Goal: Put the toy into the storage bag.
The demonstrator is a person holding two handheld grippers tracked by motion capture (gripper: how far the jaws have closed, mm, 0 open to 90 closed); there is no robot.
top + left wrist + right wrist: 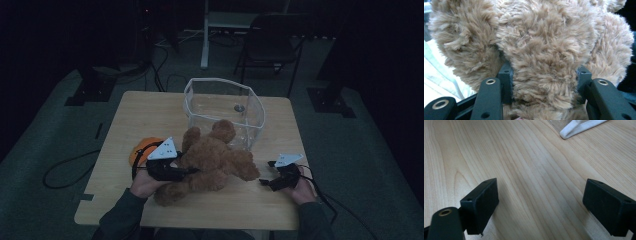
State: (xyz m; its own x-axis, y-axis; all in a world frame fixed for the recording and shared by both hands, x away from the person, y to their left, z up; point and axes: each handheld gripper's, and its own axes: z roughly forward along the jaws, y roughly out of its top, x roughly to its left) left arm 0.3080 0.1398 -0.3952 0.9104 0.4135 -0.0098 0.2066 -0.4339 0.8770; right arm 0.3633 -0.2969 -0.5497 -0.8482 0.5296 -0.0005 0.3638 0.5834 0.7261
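brown teddy bear (212, 160) lay near the front edge of the wooden table (150, 107), about midway along it, head toward the clear plastic bin (222, 107) just behind. left gripper (184, 171) had its jaws clamped on a thick fold of the bear's fur (544, 75), pile bulging between the pads. right gripper (266, 175) sat near the front right corner, jaws spread wide over bare wood, nothing between them. an orange object (140, 150) lay partly hidden behind the left gripper. judged the bear light, soft, squashy, not fragile; limbs would flop. best gripped deep on the torso or a limb root, not on loose fur.
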